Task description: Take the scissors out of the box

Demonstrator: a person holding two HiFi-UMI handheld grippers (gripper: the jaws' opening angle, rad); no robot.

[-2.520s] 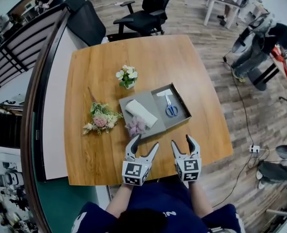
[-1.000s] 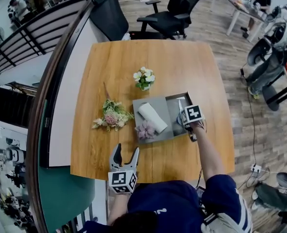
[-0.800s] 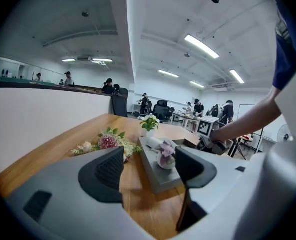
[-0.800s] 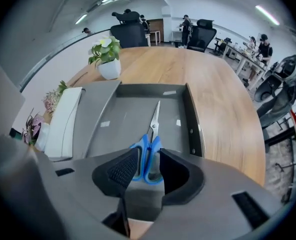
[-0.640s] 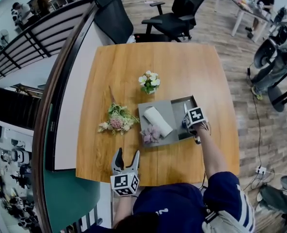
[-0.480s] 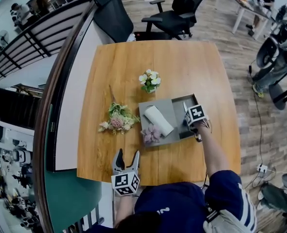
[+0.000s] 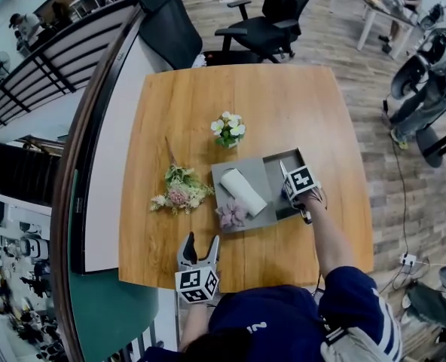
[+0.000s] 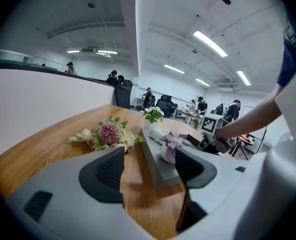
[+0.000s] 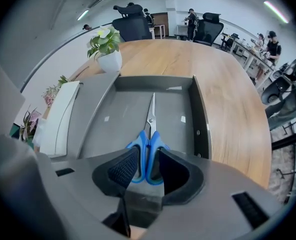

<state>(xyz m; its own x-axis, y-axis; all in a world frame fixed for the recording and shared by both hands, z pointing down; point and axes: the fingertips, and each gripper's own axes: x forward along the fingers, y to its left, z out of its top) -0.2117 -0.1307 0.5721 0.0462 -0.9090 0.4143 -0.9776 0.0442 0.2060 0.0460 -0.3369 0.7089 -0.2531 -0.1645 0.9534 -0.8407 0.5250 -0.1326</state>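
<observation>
Scissors [image 9: 149, 116] lie inside box [image 9: 200, 120], right of roll [image 9: 58, 118].

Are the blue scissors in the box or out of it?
In. The scissors lie flat inside the grey box, its walls around them, the right hand-held gripper closed on their handles.

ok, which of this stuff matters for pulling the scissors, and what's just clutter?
In the job: scissors, blue handles clamped by the right gripper; grey box they lie in.
Lying about: white roll, purple flower, dried bouquet, potted flowers; left gripper, open and empty.
</observation>
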